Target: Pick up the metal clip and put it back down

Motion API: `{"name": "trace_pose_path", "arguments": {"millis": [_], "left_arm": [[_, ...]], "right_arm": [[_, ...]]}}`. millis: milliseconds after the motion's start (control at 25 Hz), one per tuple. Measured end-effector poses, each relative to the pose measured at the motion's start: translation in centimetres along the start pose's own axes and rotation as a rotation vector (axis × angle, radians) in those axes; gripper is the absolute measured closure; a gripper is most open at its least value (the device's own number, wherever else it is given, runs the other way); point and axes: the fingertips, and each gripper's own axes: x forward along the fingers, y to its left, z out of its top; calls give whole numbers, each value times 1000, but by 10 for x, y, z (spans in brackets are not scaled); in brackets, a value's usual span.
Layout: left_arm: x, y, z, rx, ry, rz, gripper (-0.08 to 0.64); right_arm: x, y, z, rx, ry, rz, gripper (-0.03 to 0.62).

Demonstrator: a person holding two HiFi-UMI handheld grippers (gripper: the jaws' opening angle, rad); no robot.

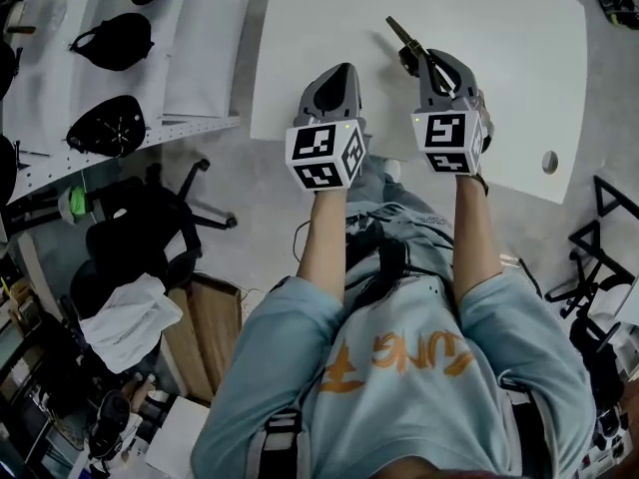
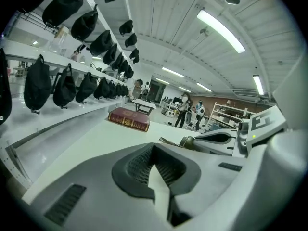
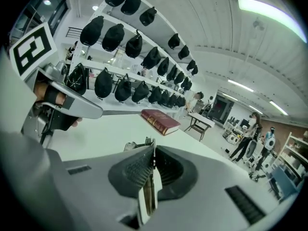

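The metal clip (image 1: 407,46) is pinched in the right gripper (image 1: 433,64), sticking out ahead of the tips over the white table (image 1: 519,78); whether it touches the tabletop I cannot tell. In the right gripper view the jaws are pressed onto a thin metal part of the clip (image 3: 142,144). Just to its left, the left gripper (image 1: 342,72) hovers at the table's near edge, its jaws pressed together with nothing between them (image 2: 155,151). Farther along the table lies a dark red book (image 3: 160,121). Black caps (image 1: 112,42) sit on the shelves at the left, with a black office chair (image 1: 140,233) below.
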Motion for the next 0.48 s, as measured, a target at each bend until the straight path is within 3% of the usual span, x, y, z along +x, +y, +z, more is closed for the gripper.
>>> {"name": "trace_pose_path", "arguments": {"millis": [480], "left_arm": [[77, -48, 26, 68, 63, -204, 538]], "right_arm": [[8, -80, -25, 106, 103, -176, 558]]}}
